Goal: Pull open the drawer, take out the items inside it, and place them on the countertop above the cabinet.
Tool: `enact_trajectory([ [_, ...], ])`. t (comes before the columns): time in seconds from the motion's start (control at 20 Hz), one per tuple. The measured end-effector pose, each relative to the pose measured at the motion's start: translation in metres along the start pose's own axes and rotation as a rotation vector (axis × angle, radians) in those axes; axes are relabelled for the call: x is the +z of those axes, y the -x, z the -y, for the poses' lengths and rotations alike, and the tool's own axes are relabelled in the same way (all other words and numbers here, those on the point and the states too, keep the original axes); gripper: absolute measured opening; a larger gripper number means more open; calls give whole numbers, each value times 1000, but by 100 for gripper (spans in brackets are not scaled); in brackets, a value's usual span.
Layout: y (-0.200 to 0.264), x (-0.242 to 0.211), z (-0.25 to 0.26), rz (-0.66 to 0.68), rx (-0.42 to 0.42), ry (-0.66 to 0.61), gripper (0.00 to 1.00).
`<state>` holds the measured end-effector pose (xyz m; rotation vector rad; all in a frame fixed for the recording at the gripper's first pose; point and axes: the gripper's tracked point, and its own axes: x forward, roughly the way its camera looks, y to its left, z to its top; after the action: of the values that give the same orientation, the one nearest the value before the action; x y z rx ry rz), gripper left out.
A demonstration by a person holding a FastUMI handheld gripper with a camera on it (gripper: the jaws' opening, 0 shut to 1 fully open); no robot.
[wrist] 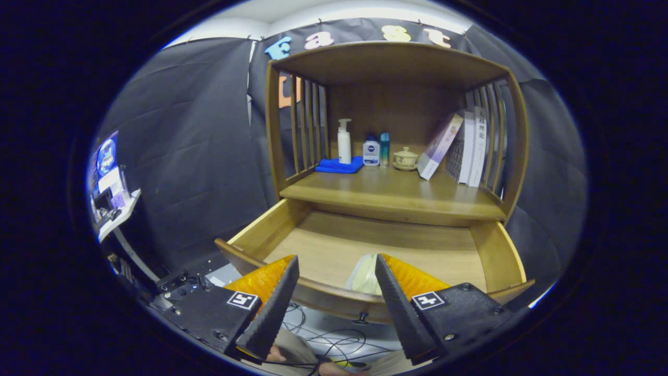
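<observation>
The wooden drawer (263,224) stands pulled open under the cabinet's countertop (396,196). A pale, bag-like item (366,274) lies inside it against the front panel, partly hidden by my right finger. My gripper (336,269) hovers over the drawer's front edge, open, with nothing between its fingers. The drawer's small dark knob (361,316) shows below the front panel, between the fingers.
On the countertop stand a white pump bottle (344,141) on a blue cloth (339,165), two small bottles (377,150), a lidded cup (405,158) and leaning books (459,146). Slatted sides and a top shelf enclose the counter. Cables lie on the floor below.
</observation>
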<state>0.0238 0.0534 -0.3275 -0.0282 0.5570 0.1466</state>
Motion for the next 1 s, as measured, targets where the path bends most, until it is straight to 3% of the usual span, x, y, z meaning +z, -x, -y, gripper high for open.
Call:
enact_trajectory([
  [0.25,-29,-2,20,-120,-60,33,92],
  [0.85,-94,-41,68,-420,-183,-81,90],
  [1.0,-105,-52,61,-487,-141,-129,85],
])
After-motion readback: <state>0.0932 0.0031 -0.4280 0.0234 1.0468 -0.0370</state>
